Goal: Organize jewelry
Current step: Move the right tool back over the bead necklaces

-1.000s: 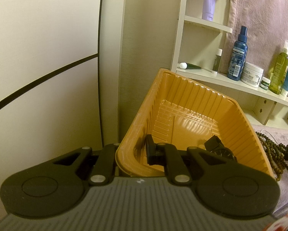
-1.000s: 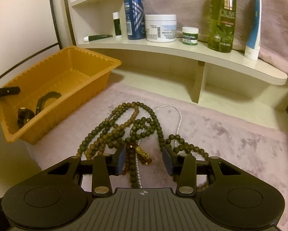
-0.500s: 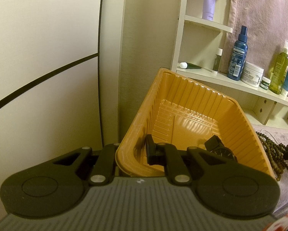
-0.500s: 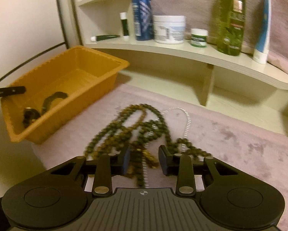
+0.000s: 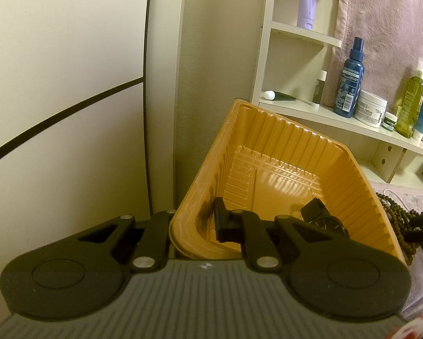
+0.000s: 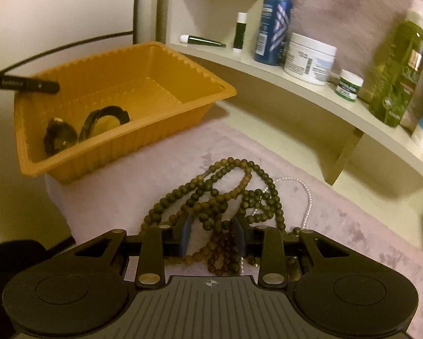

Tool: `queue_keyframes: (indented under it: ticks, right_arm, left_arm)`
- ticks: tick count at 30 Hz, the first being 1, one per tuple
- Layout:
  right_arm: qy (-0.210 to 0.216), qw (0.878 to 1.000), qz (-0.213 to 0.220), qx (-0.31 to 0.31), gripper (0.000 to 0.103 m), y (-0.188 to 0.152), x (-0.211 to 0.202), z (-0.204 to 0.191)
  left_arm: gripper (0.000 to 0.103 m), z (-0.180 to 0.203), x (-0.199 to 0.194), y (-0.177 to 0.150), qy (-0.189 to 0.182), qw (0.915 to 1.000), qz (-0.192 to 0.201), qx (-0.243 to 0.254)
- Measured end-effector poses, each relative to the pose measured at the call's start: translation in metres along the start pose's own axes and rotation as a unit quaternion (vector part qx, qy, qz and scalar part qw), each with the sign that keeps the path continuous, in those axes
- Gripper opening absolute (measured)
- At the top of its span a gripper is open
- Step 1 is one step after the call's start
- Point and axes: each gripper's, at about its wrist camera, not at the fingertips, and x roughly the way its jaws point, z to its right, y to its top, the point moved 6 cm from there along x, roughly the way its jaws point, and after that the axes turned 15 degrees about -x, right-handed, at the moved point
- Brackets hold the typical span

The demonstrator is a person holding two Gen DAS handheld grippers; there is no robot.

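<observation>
An orange plastic tray [image 5: 271, 141] [image 6: 183, 90] sits at the left edge of a mauve cloth [image 6: 353, 226]. My left gripper [image 5: 194, 223] is shut on the tray's near rim, one finger inside and one outside. A black watch [image 5: 321, 217] [image 6: 60, 137] and a dark bracelet [image 6: 104, 120] lie in the tray. A tangle of brown bead necklaces [image 6: 220, 195] with a thin pearl strand [image 6: 304, 195] lies on the cloth. My right gripper [image 6: 213, 236] has its jaws closed in around a bunch of the beads.
A curved cream shelf [image 6: 310, 96] behind the cloth carries a blue spray bottle [image 6: 273, 22], a white jar [image 6: 310, 53], a small green-label pot [image 6: 350, 84] and an olive bottle [image 6: 398, 65]. A wall panel [image 5: 70, 113] stands left of the tray.
My right gripper has dropped onto the bead pile and its jaws have narrowed around the beads. My left gripper has held still on the tray rim.
</observation>
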Motion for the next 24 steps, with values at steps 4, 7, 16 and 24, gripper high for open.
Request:
queue_keyframes:
  ticks: [4,7,16,24]
  right_arm:
    - [-0.010,1.000,-0.007,-0.017,0.034,-0.002,-0.001,0.000]
    - [-0.016,0.999,-0.011,-0.028,0.034,-0.004,-0.001,0.000]
    - [-0.019,0.998,0.000,-0.055,0.034,0.006,-0.001,-0.008]
    - [0.075,0.996,0.011,0.056,0.034,0.005,-0.011,-0.020]
  left_arm:
    - [0.011,0.000,0.000,0.000,0.000,1.0000,0.000,0.000]
    - [0.011,0.000,0.000,0.000,0.000,1.0000,0.000,0.000]
    - [0.011,-0.001,0.000,0.000,0.000,1.0000,0.000,0.000]
    - [0.011,-0.001,0.000,0.000,-0.001,1.0000,0.000,-0.001]
